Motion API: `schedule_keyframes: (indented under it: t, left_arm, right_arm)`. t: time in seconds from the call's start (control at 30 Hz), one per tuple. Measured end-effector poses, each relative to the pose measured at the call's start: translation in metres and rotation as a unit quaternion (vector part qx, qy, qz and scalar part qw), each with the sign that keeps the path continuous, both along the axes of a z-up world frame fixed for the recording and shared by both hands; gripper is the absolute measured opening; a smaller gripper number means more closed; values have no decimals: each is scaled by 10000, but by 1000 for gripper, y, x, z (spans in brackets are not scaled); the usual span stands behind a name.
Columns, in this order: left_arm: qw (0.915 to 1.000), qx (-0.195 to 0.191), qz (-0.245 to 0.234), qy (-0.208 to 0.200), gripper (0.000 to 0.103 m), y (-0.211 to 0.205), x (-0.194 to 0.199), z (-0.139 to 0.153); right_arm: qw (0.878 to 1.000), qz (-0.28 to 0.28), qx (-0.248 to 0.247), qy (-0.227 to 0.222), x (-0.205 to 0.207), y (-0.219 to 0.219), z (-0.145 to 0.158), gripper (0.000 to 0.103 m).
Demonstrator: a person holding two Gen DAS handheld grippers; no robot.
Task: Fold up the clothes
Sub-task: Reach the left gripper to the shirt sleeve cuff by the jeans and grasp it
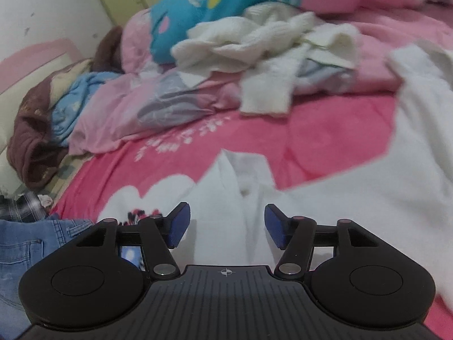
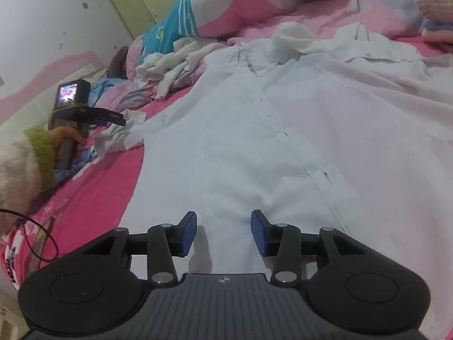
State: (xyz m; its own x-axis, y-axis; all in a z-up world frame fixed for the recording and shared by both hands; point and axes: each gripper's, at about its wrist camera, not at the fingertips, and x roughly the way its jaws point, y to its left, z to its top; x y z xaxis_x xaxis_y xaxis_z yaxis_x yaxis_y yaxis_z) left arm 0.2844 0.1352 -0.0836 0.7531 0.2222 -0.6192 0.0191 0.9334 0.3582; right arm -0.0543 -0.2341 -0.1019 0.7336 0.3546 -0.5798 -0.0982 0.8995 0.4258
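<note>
- We see the white shirt [image 2: 254,130] spread flat on the pink bed [image 2: 93,187], collar toward twelve o'clock in the right wrist view.
- Our right gripper [image 2: 223,232] stands partly open over the shirt's lower part, its pads pinching no cloth.
- Our left gripper [image 1: 227,225] is about half open above a shirt sleeve, gripping nothing.
- A cream knit [image 1: 263,45] lies crumpled at twelve o'clock, jeans [image 1: 25,249] at nine.

A white shirt [image 2: 254,130] lies on a hot-pink bedcover [image 1: 325,141] printed with white flowers. Far off sit cream knitwear [image 1: 254,42], a turquoise cushion [image 1: 198,8] with white stripes, and at near left, faded blue jeans [image 1: 22,249].
</note>
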Motion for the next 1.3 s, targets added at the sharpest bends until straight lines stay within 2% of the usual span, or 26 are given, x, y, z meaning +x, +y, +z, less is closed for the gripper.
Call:
schedule_keyframes:
  t: [0.17, 0.27, 0.53, 0.6, 0.63, 0.73, 0.8, 0.87, 0.97, 1.13, 1.2, 1.3]
  left_arm:
    - [9970, -562, 537, 36, 43, 17, 31, 1]
    - [9926, -904, 815, 9, 42, 26, 46, 3]
    - [9926, -661, 956, 341, 41, 23, 79, -16]
    - [9920, -640, 1032, 337, 21, 23, 80, -20]
    - [9903, -733, 1132, 335, 5, 26, 80, -19]
    - [9841, -1123, 1379, -55, 4, 38, 68, -5]
    - [9769, -1424, 1537, -417, 3, 52, 55, 13]
    - [9659, -1760, 1745, -750, 3, 69, 40, 33]
    - [9449, -2167, 2186, -1114, 3, 99, 14, 65]
    - [9108, -2520, 2891, -1529, 3, 141, -39, 103]
    - [9055, -2606, 2951, -1582, 3, 152, -58, 108]
    - [9066, -2638, 2927, -1509, 4, 162, -82, 101]
  right_arm:
    - [9998, -25, 192, 11, 1, -4, -3, 45]
    - [9995, -40, 306, 20, 1, -7, -4, 45]
    - [9989, -55, 457, 33, 1, -10, -6, 45]
    - [9988, -61, 493, 35, 1, -11, -7, 45]
    - [9986, -65, 514, 36, 1, -12, -7, 45]
    - [9982, -79, 597, 41, 1, -13, -8, 45]
    - [9980, -86, 628, 44, 1, -14, -8, 45]
    - [9979, -87, 639, 45, 1, -14, -8, 45]
    - [9980, -91, 618, 44, 1, -13, -8, 45]
    - [9982, -96, 589, 44, 1, -12, -8, 45]
    - [9983, -97, 578, 46, 1, -12, -8, 45]
    - [9985, -91, 533, 50, 1, -10, -8, 45]
